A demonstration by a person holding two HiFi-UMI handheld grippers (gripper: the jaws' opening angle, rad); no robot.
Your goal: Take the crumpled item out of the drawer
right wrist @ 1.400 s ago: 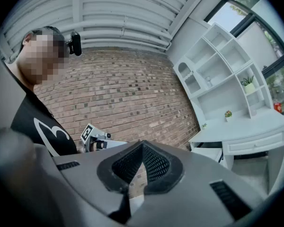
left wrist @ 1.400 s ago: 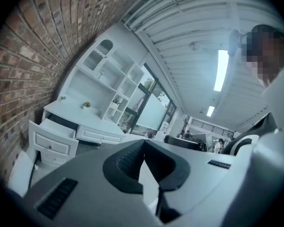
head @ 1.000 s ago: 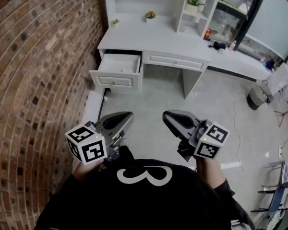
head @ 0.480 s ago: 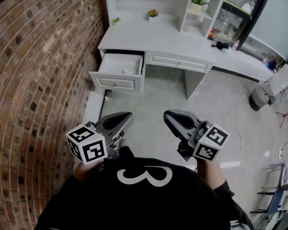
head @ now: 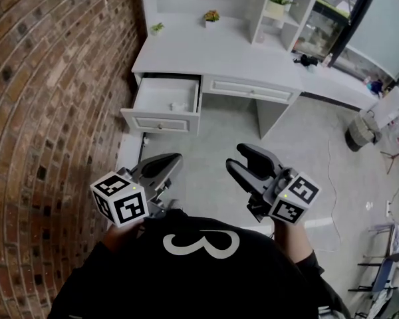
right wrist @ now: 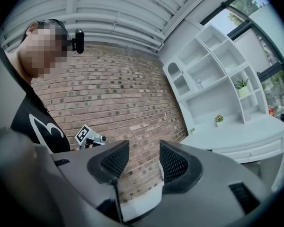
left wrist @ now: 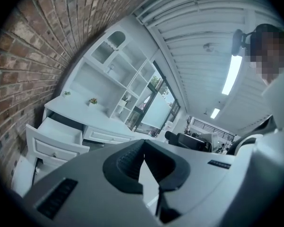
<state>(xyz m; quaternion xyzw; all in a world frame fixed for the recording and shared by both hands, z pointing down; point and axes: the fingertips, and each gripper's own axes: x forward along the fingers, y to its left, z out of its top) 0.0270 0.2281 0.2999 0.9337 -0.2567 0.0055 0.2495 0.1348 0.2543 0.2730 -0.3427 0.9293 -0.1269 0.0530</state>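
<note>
Only the head view is showing what seems a small white crumpled item (head: 178, 105) inside the open white drawer (head: 161, 121), well ahead of the left tool (head: 175, 158), pressed together, and the right tool (head: 235, 157), whose jaws have just been spreading, empty.

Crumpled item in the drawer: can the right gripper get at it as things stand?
Probably, once closer. The drawer stands open, the crumpled item lies uncovered, bare floor between. The right gripper, jaws just opened and empty, is well short of it.
</note>
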